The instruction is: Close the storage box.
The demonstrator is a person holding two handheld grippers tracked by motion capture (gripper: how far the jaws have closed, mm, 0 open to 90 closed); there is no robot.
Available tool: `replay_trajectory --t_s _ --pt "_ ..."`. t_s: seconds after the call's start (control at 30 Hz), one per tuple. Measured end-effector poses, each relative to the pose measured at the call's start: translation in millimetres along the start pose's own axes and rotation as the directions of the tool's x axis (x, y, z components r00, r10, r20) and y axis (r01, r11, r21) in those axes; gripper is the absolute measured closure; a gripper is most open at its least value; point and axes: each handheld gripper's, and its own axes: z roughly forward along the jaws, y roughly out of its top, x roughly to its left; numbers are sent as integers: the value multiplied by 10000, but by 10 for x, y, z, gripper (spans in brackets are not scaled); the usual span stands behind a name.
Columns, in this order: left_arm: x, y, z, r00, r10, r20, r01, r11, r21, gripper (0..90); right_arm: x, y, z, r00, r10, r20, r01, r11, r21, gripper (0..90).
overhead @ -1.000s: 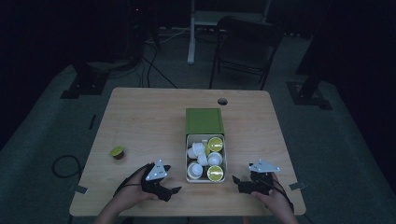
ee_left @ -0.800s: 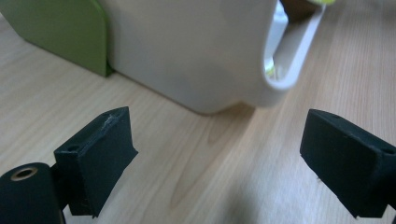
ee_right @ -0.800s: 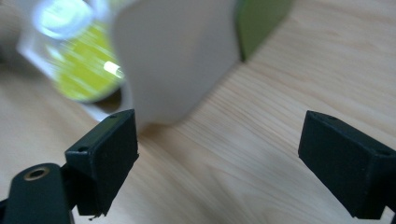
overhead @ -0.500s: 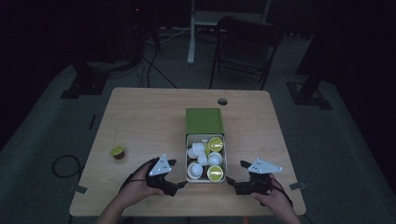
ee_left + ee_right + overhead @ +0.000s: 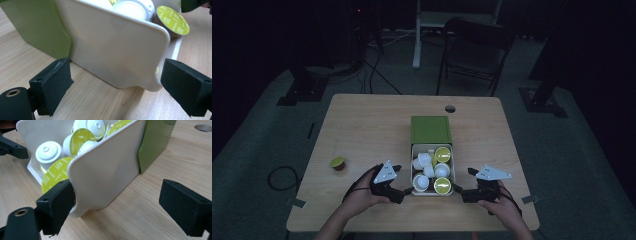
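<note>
Both hands are flanking the near end of the white tray [image 5: 432, 191], which sits mid-table, half out of its green sleeve [image 5: 430, 130]. The left gripper [image 5: 404, 192] and right gripper [image 5: 460, 194] are standing released; their pads probably aren't pressing. Keeping both level would slide it straight.

Lower capsules [image 5: 428, 171] in white tray [image 5: 453, 161] buried under upper ones. Tray's far end hidden inside green sleeve [image 5: 430, 129]. Capsule lid print unreadable in high view.
</note>
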Motion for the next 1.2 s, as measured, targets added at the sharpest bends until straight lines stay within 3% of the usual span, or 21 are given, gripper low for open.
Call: replay_trajectory --t_s 0.6,1.2 --pt "84 34 50 9994 -295 -172 293 9995 -143 100 -39 20 65 10000 57 24 -57 10000 -43 113" --pt "143 78 84 9990 -371 -259 372 9993 57 100 -86 61 122 9995 261 191 -260 9997 -21 113"
